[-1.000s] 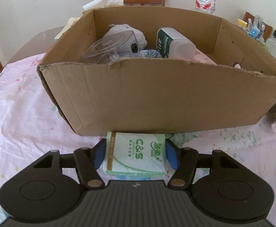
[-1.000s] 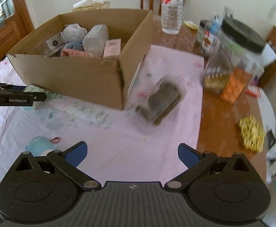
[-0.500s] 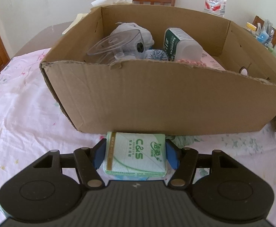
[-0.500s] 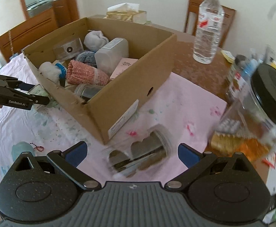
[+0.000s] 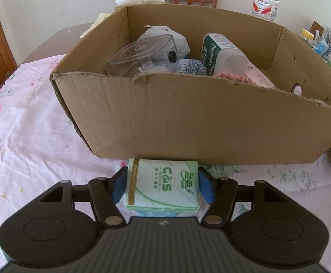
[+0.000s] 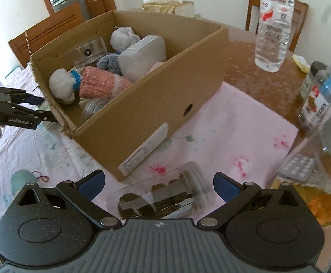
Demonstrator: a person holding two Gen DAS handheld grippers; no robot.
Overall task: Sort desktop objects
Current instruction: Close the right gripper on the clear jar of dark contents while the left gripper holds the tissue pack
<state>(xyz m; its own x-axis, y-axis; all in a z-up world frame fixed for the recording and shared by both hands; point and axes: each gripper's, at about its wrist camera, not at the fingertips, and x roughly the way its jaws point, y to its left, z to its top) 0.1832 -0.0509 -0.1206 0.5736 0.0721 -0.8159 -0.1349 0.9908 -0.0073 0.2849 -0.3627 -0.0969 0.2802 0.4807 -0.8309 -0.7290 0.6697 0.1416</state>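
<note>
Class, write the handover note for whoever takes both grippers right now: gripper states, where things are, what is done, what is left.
Left gripper: shut on the tissue pack, held low in front of the box.
Right gripper: open, around the clear jar lying on the cloth, not closed.
Done: socks, bottle and reel already in the box.
Left: drop the pack in, grasp and box the jar.

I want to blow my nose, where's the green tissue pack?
In the left wrist view, the green tissue pack is clamped in the left gripper, just before the cardboard box.
</note>
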